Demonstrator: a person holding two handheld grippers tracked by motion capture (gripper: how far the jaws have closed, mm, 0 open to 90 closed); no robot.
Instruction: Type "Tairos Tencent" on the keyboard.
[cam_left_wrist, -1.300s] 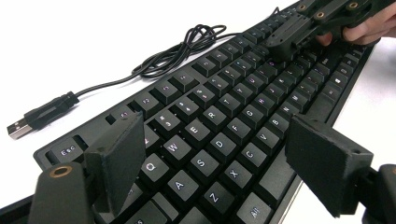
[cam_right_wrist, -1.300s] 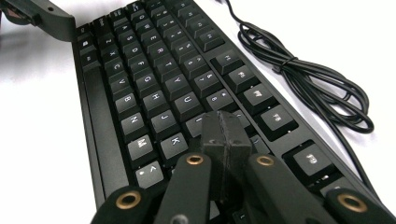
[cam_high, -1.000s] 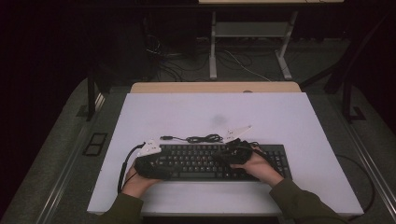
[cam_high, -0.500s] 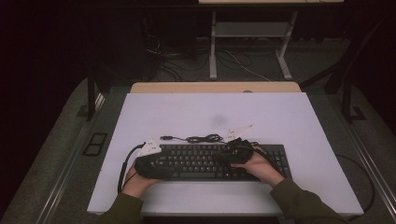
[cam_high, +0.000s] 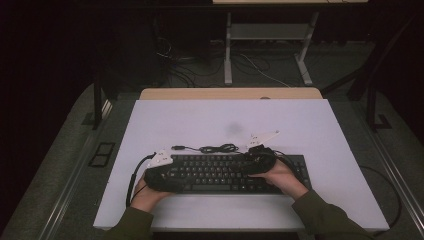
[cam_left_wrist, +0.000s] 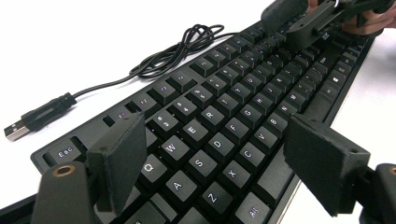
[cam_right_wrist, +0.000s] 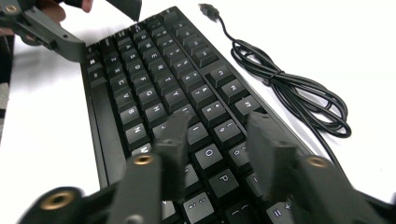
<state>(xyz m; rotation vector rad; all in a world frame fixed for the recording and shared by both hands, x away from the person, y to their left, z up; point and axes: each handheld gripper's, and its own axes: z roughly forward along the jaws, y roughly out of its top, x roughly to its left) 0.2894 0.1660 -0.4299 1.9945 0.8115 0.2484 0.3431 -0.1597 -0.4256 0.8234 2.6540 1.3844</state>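
Note:
A black keyboard (cam_high: 225, 172) lies along the near part of the white table (cam_high: 200, 120), its coiled black cable (cam_high: 216, 148) and USB plug (cam_high: 176, 147) resting just behind it. My left gripper (cam_high: 167, 175) hovers over the keyboard's left end. In the left gripper view its jaws (cam_left_wrist: 219, 154) stand wide open above the letter keys (cam_left_wrist: 243, 93), with nothing between them. My right gripper (cam_high: 260, 157) sits over the keyboard's right half. In the right gripper view it (cam_right_wrist: 219, 140) is open and blurred, just above the O and P keys (cam_right_wrist: 208, 156).
A tan board (cam_high: 230, 93) borders the table's far edge. Beyond it stand a metal table frame (cam_high: 270, 45) and loose cables on the floor. The cable loop (cam_right_wrist: 299, 98) lies right beside the keyboard's back edge. Both forearms wear dark green sleeves (cam_high: 325, 217).
The right gripper has shifted slightly over the keyboard's right half. The left gripper and the keyboard stay where they were.

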